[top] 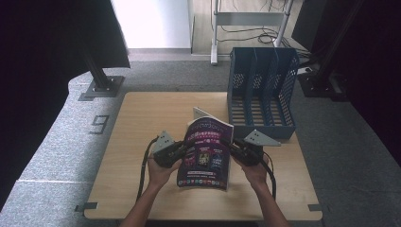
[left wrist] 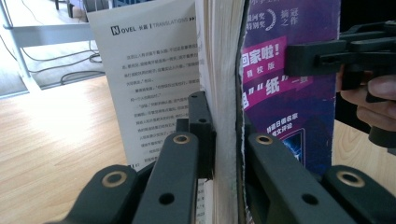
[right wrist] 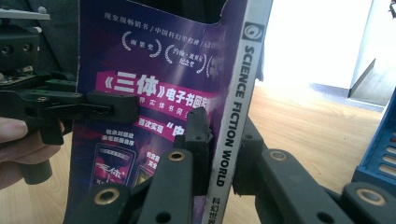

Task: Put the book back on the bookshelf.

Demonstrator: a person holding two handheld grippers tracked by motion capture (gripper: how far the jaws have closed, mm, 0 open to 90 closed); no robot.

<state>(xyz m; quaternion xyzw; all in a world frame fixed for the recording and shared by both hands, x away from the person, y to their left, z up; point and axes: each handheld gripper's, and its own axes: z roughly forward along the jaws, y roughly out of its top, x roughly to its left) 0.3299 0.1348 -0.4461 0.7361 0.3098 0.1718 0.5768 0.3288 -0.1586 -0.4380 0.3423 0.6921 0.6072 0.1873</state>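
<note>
A magazine [top: 206, 153] with a purple cover stands upright over the wooden table [top: 137, 123], held from both sides. My left gripper [top: 182, 150] is shut on its open page edge; in the left gripper view the jaws [left wrist: 223, 116] clamp the thick block of pages [left wrist: 224, 56]. One white printed page [left wrist: 149, 70] fans away to the left. My right gripper [top: 232, 147] is shut on the spine side; in the right gripper view [right wrist: 223, 123] its jaws pinch the grey "SCIENCE FICTION WORLD" spine [right wrist: 233, 107]. Each gripper also shows across the cover from the other: the right gripper [left wrist: 299, 58] and the left gripper [right wrist: 126, 105].
A blue mesh file holder [top: 262, 92] with upright dividers stands at the table's back right, just behind the magazine; its corner [right wrist: 380, 154] shows in the right gripper view. Black stand feet [top: 101, 85] sit on the grey carpet beyond the table.
</note>
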